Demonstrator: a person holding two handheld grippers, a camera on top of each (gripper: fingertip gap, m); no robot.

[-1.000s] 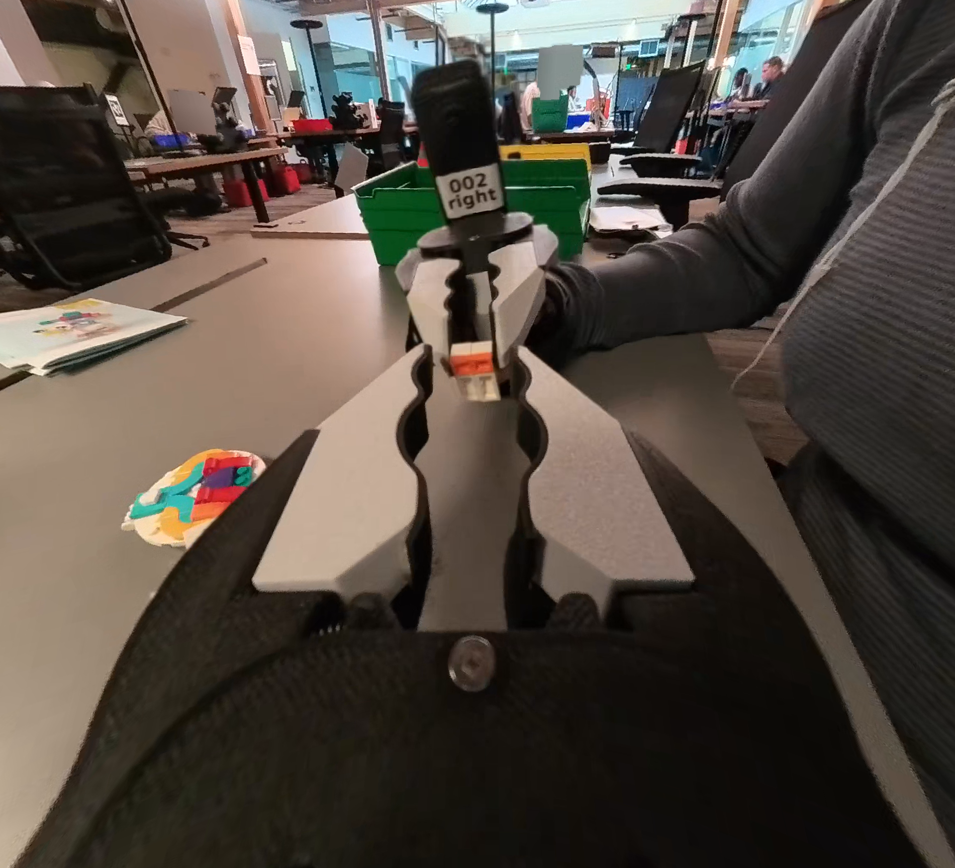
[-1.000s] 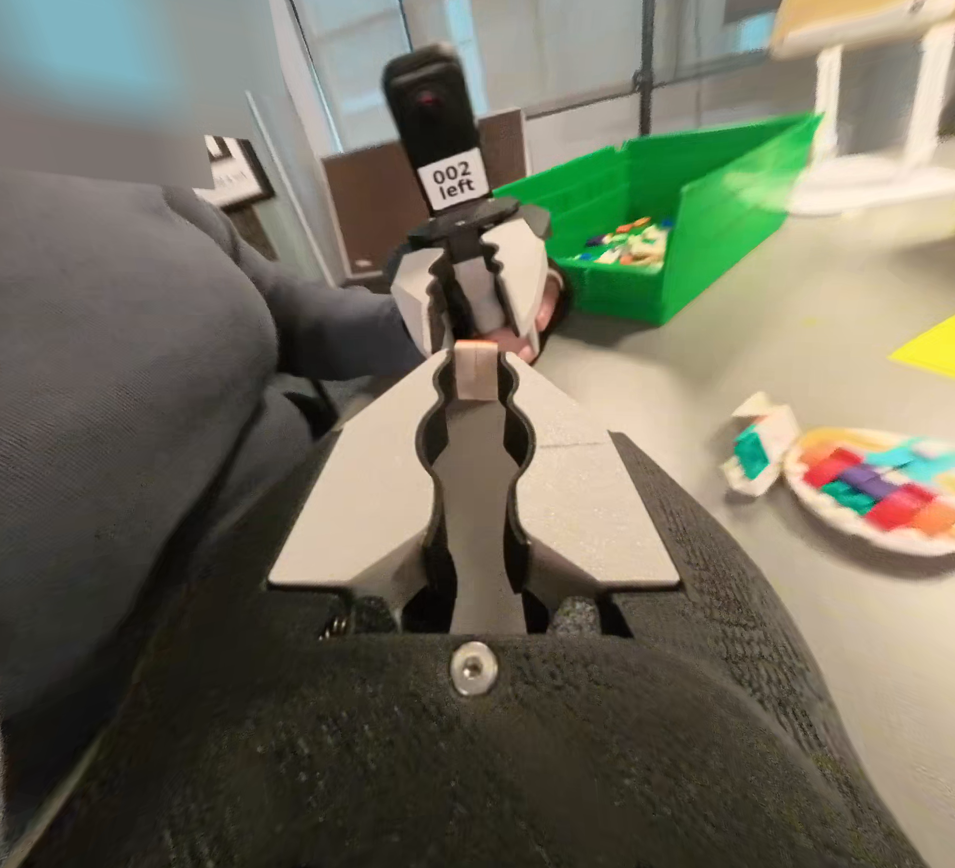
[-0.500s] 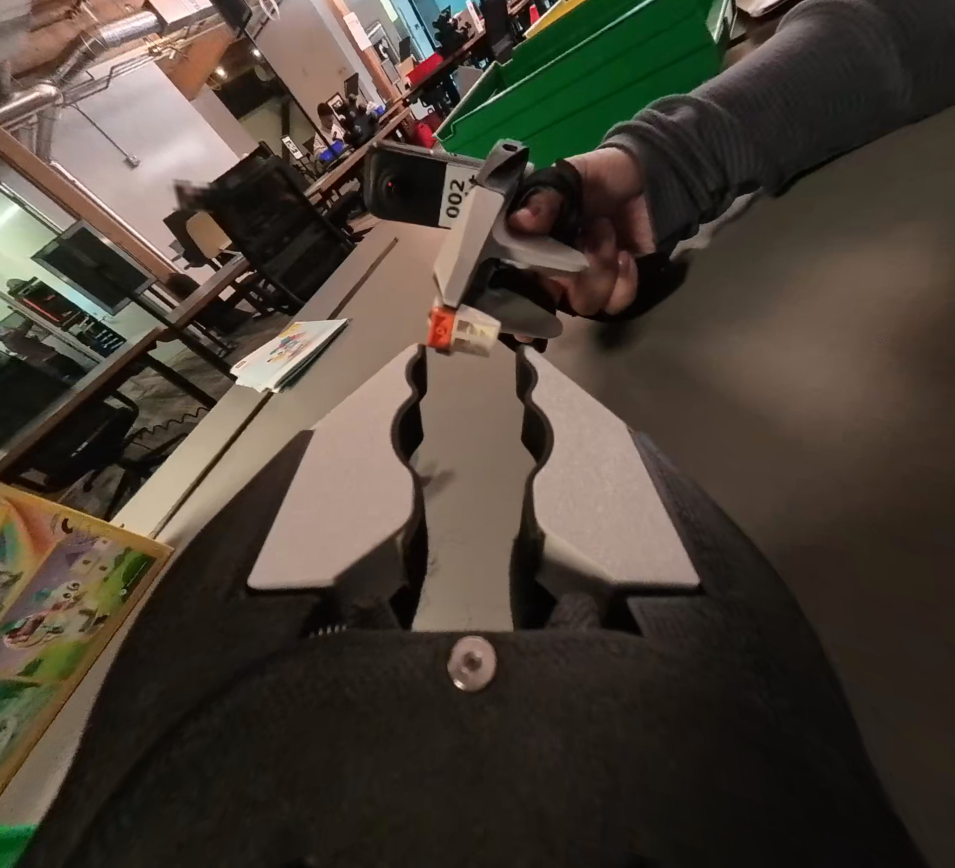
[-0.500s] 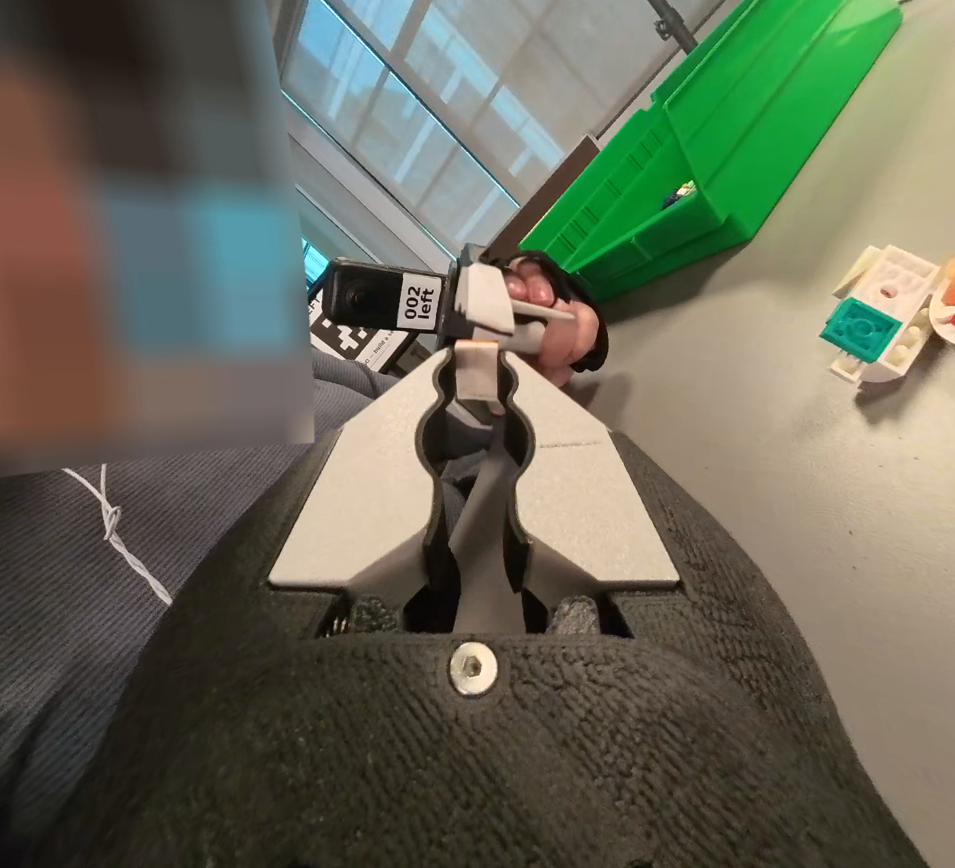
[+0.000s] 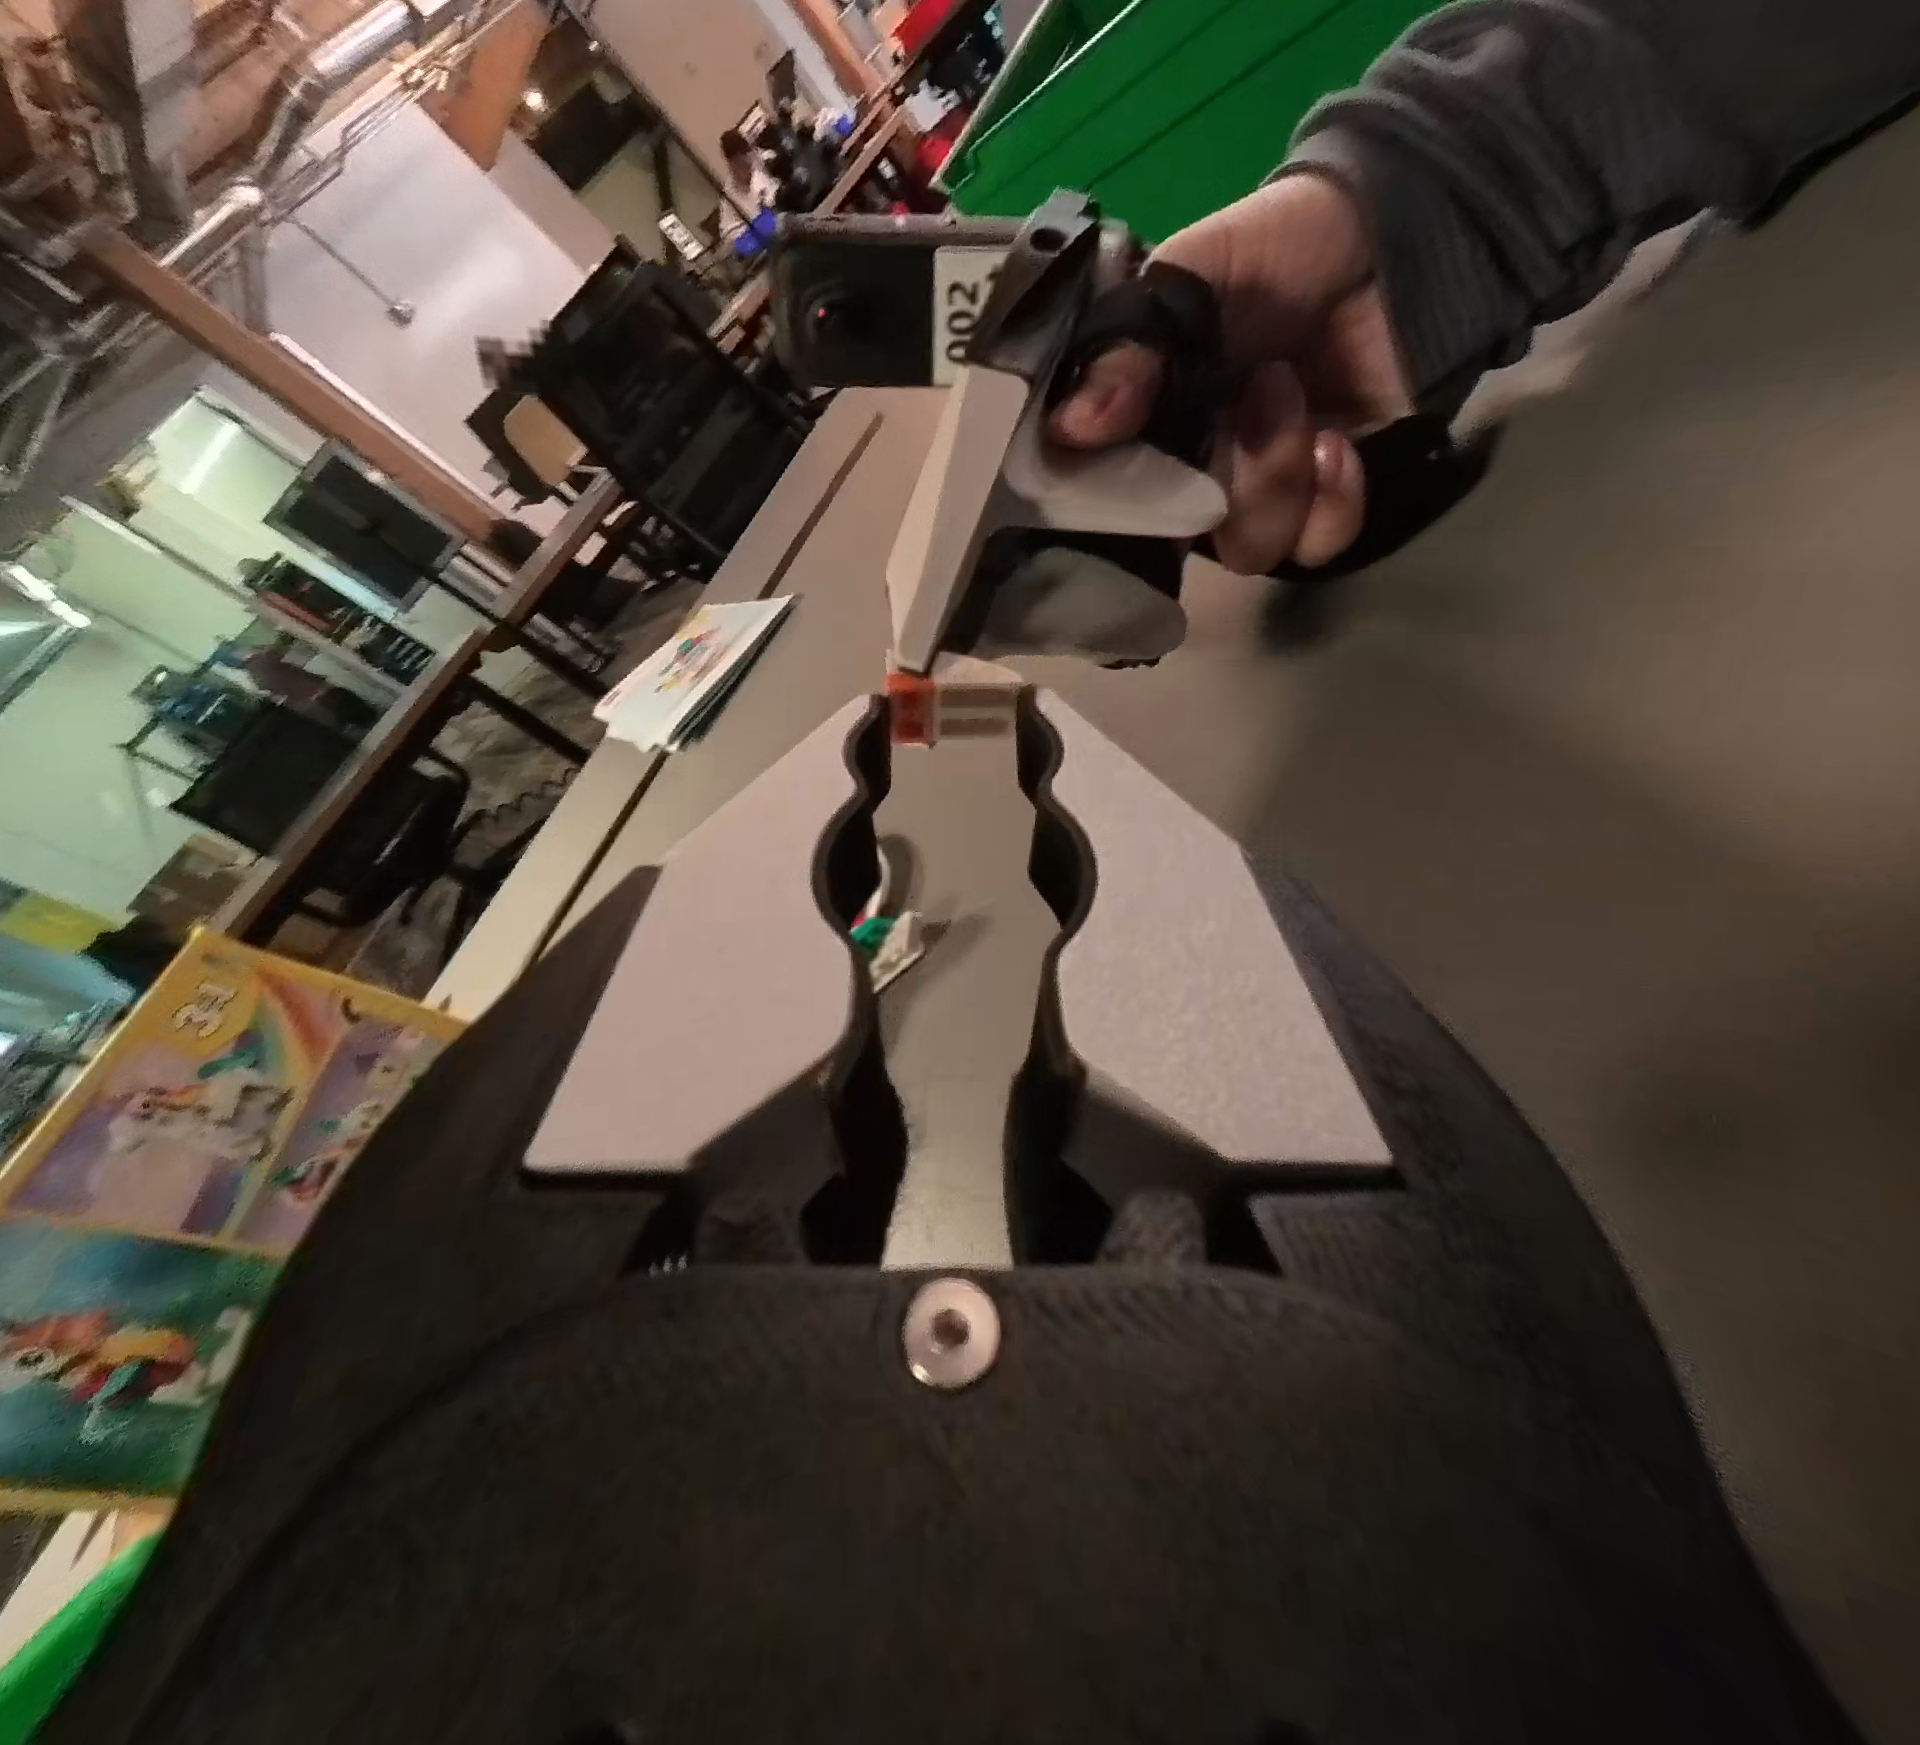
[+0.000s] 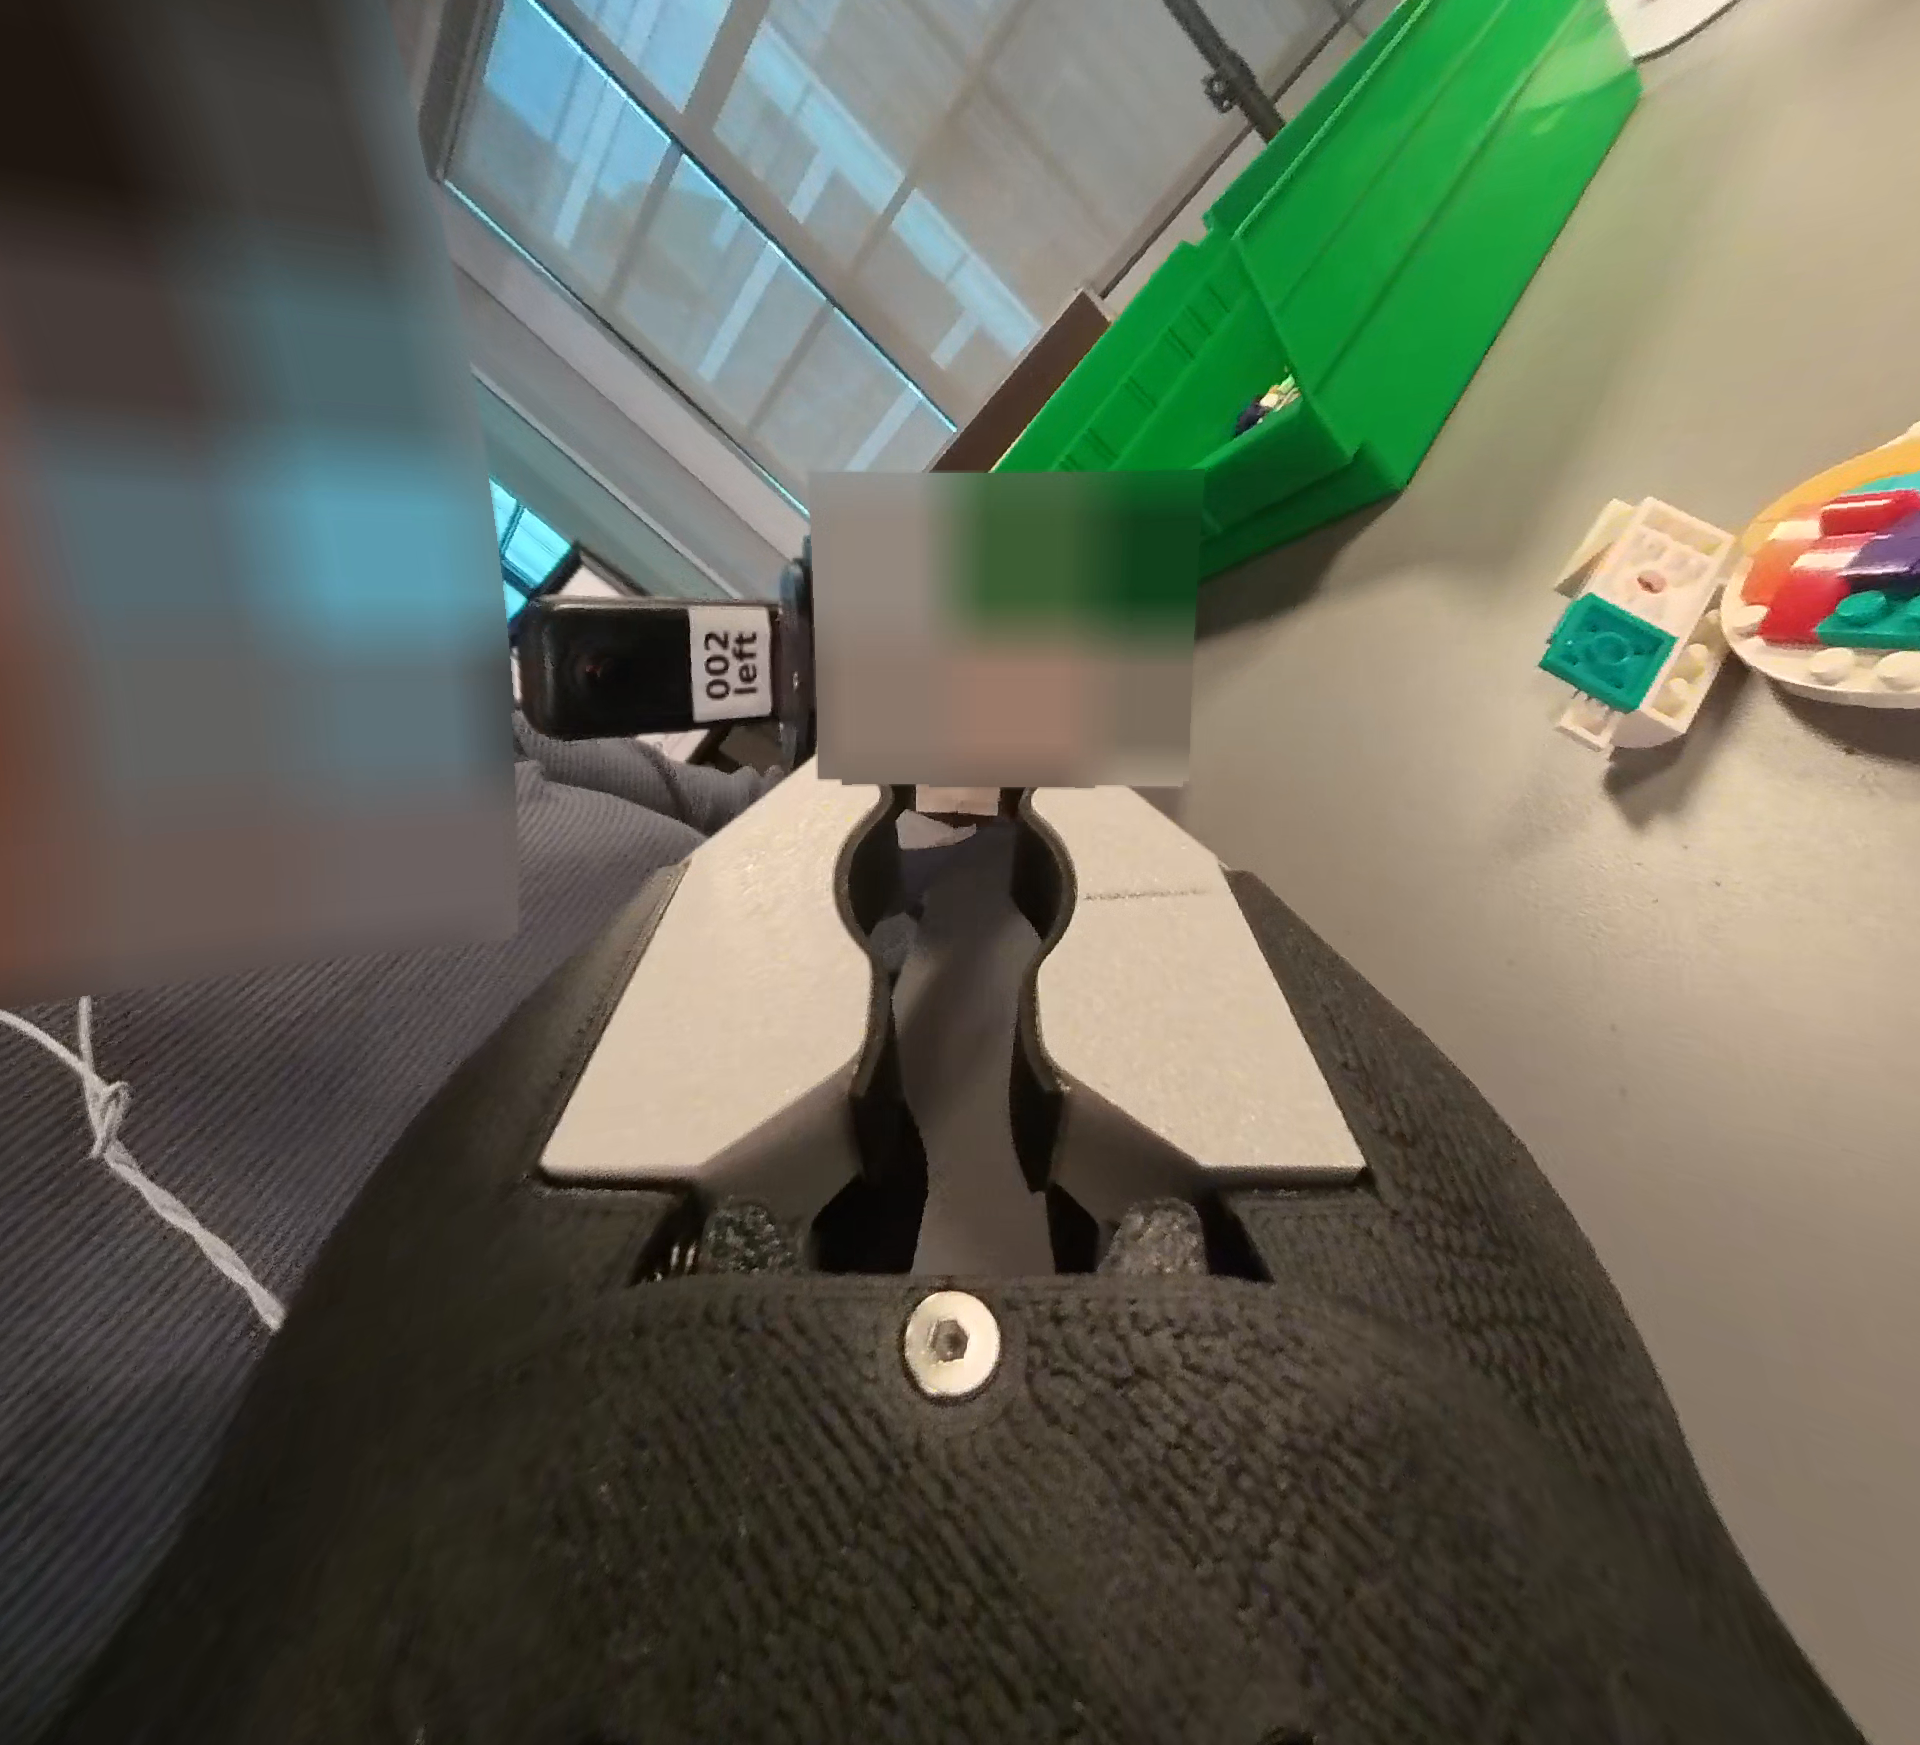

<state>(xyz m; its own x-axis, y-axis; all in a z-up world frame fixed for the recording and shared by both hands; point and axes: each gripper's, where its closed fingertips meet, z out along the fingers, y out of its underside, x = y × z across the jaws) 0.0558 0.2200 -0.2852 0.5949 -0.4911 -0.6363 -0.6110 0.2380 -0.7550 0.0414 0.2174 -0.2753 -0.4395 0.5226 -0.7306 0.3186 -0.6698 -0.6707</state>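
A small orange-and-white brick piece [image 5: 951, 716] sits between the fingertips of my left gripper [image 5: 953, 719], which has closed on it from both sides. My right gripper [image 5: 920, 656], rolled on its side in a person's hand [image 5: 1278, 365], meets the same piece tip to tip from the far side. In the right wrist view my right gripper [image 6: 956, 796] is shut on the white end of the piece [image 6: 958, 800]. The left gripper is mostly hidden there behind a mosaic patch. Both grippers are held above the grey table [image 5: 1610, 864].
A paper plate of coloured bricks [image 6: 1849, 594] and a small white-and-teal brick assembly [image 6: 1631, 625] lie on the table to the right. A green bin [image 6: 1403, 272] stands behind. A booklet [image 5: 707, 672] and a colourful box [image 5: 177, 1176] lie to the left. Both grippers' tips are close together, under 4 cm apart.
The left gripper has moved up to the piece held by the right gripper and its fingers have closed onto it. Both grippers have rolled sideways. The right gripper's hold looks unchanged.
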